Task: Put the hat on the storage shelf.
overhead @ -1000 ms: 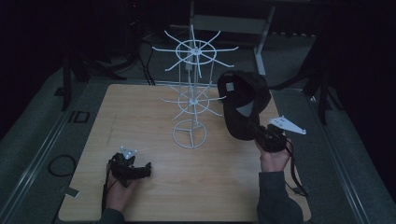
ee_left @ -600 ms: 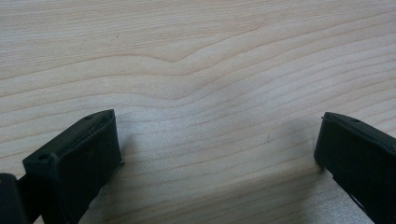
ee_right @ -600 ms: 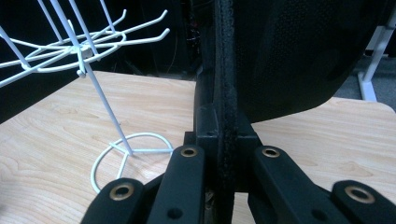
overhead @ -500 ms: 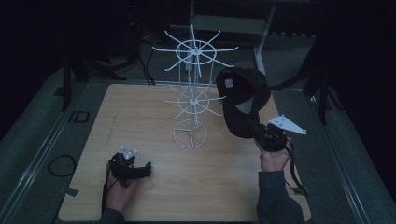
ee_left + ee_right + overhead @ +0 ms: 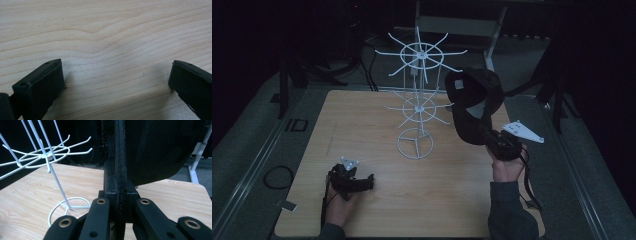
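Observation:
A black cap (image 5: 474, 100) hangs in the air just right of the white wire hook rack (image 5: 417, 105), level with its lower ring of hooks. My right gripper (image 5: 486, 134) is shut on the cap's edge from below and points up and away. In the right gripper view the jaws (image 5: 120, 182) pinch a rough black strip of the cap (image 5: 162, 150), with the rack (image 5: 47, 155) to the left. My left gripper (image 5: 368, 181) rests on the wooden table (image 5: 362, 125) at the front left. Its jaws (image 5: 116, 82) are open over bare wood (image 5: 105, 37).
The rack's round base (image 5: 414, 144) stands mid-table, with hooks reaching out all round at two heights. Dark floor surrounds the table. A cable loop (image 5: 277, 176) lies off the left edge, and a pale metal frame (image 5: 492, 35) stands behind.
My right gripper has lifted the cap slightly, closer to the rack's hooks. The left gripper has stayed where it was.

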Tool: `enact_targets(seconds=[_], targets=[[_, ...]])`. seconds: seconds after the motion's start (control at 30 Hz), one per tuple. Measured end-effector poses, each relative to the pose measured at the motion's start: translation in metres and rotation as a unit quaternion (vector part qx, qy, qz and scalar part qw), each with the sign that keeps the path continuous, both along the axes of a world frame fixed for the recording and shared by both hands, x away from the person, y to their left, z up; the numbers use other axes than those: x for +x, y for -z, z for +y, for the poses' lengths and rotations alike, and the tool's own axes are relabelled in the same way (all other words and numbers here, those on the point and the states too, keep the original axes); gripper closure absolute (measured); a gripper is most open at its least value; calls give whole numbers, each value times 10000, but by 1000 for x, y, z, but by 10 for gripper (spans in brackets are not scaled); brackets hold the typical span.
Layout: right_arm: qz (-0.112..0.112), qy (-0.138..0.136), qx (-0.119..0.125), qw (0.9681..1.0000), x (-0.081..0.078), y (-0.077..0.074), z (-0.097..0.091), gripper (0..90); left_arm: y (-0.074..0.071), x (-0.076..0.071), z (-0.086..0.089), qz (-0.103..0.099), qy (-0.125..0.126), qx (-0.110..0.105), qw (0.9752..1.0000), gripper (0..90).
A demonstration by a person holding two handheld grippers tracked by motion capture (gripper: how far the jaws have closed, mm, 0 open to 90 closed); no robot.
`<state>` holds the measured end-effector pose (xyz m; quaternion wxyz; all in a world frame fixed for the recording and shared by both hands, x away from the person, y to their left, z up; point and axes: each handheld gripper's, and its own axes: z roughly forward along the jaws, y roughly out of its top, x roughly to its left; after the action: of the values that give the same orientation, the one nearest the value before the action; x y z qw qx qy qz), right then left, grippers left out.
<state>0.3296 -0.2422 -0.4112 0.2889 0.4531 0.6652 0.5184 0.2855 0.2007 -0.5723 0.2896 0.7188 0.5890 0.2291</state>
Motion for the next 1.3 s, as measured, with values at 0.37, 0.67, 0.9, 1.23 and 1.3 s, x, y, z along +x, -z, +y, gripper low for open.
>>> enact_targets(seconds=[0.37,0.67,0.9,1.23,1.3], targets=[[-118,4,8,9999,-2,-6,0,864,0,0,0,5,4,2,10000,2],[-204,11,50,9998,-5,-9,-1,864,0,0,0,4,5,3,10000,2],[-285,26,83,9996,-10,-12,-2,864,0,0,0,3,2,7,10000,2],[-431,32,32,9991,-18,-18,-3,863,0,0,0,3,6,8,10000,2],[-441,43,23,9990,-18,-19,-3,864,0,0,0,4,6,9,10000,2]])
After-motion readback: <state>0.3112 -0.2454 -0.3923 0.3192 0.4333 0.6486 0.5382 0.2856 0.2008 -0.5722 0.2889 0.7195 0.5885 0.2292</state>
